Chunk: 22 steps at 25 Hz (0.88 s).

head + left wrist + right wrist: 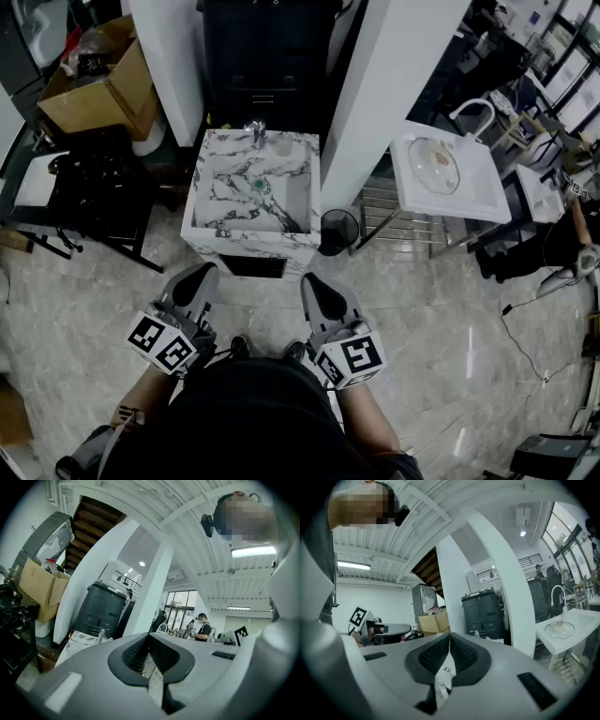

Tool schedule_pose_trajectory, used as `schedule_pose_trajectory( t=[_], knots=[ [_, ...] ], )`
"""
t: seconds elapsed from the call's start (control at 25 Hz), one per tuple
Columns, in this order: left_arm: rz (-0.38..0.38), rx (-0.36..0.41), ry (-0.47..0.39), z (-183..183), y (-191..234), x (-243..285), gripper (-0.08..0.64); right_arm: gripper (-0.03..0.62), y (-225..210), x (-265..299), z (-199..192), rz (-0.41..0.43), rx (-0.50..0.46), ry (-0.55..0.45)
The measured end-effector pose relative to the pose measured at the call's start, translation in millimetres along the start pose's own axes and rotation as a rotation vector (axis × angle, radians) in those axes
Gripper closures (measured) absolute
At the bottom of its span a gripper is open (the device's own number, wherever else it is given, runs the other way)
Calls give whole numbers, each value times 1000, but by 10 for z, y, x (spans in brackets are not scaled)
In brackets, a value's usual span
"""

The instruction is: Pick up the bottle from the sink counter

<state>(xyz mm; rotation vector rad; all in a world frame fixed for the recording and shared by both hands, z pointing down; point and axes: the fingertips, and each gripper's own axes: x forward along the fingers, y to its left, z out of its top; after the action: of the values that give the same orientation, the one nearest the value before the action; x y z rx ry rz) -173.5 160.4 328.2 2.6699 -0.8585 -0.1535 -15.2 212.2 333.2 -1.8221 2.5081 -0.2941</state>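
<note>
Ahead of both my tongs, well beyond their tips, stands the marble sink counter (pixel 208 187). My steep downward look shows its top and basin but hardly any of its front. Behind it a black cabinet (pixel 267 56) is cut off by the top edge, and a white pillar (pixel 389 84) rises ahead of my right gripper (pixel 312 281). Farther right of that gripper, well apart, sits a white basin (pixel 487 187).

My left gripper (pixel 202 277) has its jaws pressed together with nothing between them. The right gripper's jaws also meet, empty. Both hang low by my body.

The bottle (pixel 283 145) is a small pale thing on the counter's back rim, just beside the tap (pixel 255 132), ahead and between the two grippers. It is too small to make out its shape or label.
</note>
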Motion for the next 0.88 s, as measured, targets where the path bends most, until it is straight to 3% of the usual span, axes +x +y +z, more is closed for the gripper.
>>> schedule_pose_trajectory(
  t=[0.4,0.68,0.88],
  knots=[
    [16,2,4,-26,-26,67,558,580,-38,-21,-34,29,-15,2],
    [39,9,9,-158,-316,304,558,578,-113,-228,-24,71,-210,34],
    [54,21,10,-240,-559,457,558,578,-430,-381,10,71,-116,-19]
  ],
)
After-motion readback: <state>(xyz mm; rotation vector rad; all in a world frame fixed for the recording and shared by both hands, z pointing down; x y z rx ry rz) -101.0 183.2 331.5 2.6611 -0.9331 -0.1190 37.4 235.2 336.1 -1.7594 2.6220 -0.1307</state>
